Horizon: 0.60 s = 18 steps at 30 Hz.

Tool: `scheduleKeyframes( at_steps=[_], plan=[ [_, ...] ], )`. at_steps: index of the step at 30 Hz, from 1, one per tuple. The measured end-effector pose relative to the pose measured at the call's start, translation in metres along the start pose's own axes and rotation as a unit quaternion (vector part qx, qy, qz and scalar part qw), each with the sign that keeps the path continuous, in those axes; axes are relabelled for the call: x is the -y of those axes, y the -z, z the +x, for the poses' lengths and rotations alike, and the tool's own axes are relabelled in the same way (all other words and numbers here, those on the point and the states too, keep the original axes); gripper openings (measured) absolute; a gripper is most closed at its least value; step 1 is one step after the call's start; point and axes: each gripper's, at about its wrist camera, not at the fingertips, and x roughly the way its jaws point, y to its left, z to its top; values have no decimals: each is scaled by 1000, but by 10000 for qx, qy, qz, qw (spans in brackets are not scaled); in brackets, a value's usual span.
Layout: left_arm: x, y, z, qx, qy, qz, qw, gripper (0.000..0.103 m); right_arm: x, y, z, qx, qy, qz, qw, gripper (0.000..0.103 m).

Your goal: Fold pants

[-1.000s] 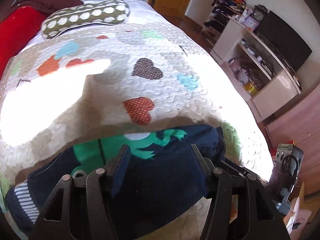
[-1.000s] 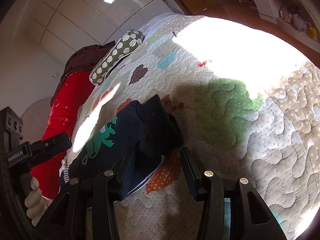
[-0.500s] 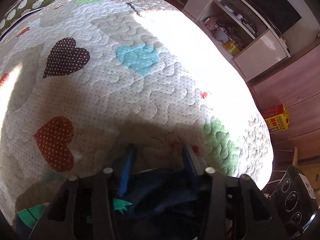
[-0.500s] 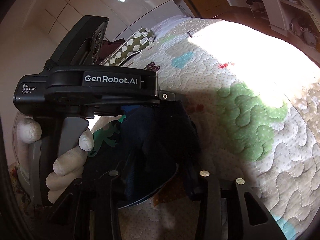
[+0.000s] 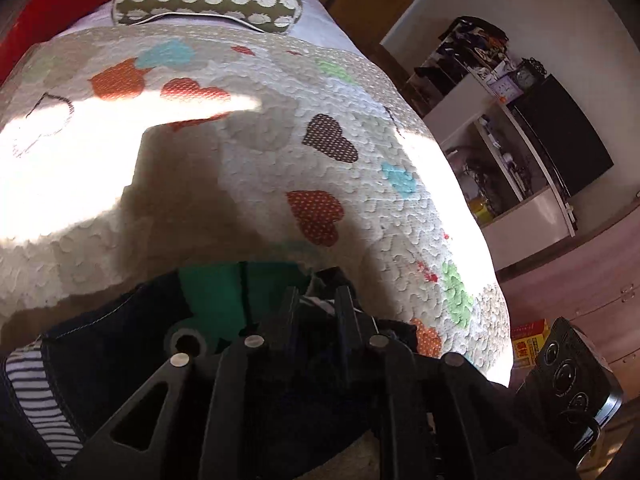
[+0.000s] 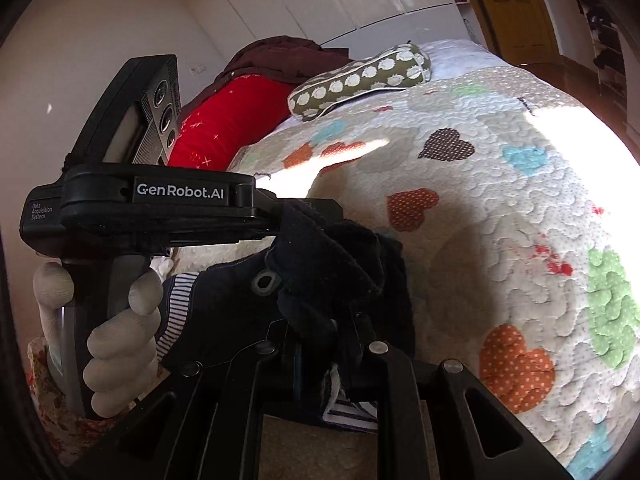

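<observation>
Both tongs clamp the dark pants over the quilted bed.
Left tongs (image 5: pixel 316 300) and right tongs (image 6: pixel 324 328) each pinch bunched navy pants (image 6: pixel 336 264), which hang between them above the bed (image 6: pixel 500 200).

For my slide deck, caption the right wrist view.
Both grippers pinch the navy pants above the heart quilt.
</observation>
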Motion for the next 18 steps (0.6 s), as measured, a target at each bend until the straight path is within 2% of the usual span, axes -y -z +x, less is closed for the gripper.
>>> scheduleKeyframes(
  at_steps=[1,2,6,8,11,13,14,15,18],
  plan=[
    [-13,5,-4,3,-121,-180,9998,31,-8,4,10,-163,-33,-68,9998,28],
    [-26,12,-12,37,-256,-319,9992,33,-14,7,21,-347,-89,-112,9993,36],
    [-60,46,-52,364,-767,-603,9946,38,-36,22,38,-827,-291,-393,9954,37],
    [-71,62,-73,591,-968,-678,9912,45,-44,24,27,-829,-371,-566,9943,37],
    [-82,86,-97,943,-1319,-781,9837,47,-45,16,4,-627,-262,-641,9956,37],
    [-93,99,-107,1122,-1540,-946,9771,47,-44,5,-3,-457,38,-603,9971,30],
    [-98,106,-112,1219,-1637,-1054,9733,47,-43,-2,-2,-442,244,-576,9971,20],
    [-104,113,-118,1318,-1698,-1154,9698,47,-43,-8,2,-463,411,-561,9965,14],
    [-121,130,-130,1540,-1877,-1459,9590,47,-40,-23,27,-598,442,-434,9963,14]
  ],
)
